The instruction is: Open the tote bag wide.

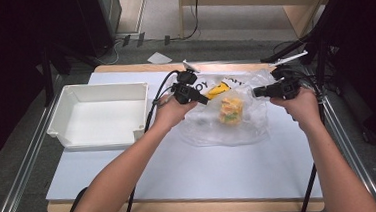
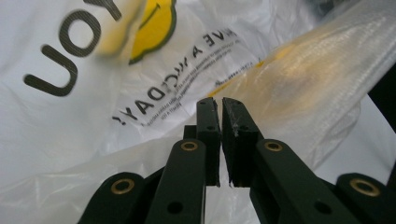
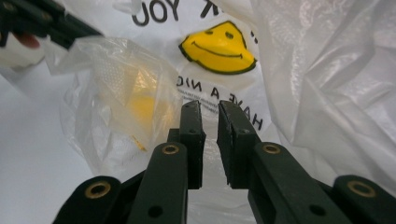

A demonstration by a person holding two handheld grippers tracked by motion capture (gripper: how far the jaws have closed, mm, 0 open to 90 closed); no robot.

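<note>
High view: I look from above the near edge of the worktop (image 1: pixel 180 171), forward and down, the plastic bag (image 1: pixel 229 110) mid-frame and far off. Left gripper view: I ride the left claw (image 2: pixel 219 103), pressed close to the bag's print. Right gripper view: along the right claw (image 3: pixel 208 106), close, facing the bag's smiley (image 3: pixel 218 48). All three share the bag.

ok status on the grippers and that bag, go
Left gripper pinching the plastic bag edge. Right gripper at the bag's other side, jaws slightly apart. Yellow item inside. White bin left, untouched.
</note>
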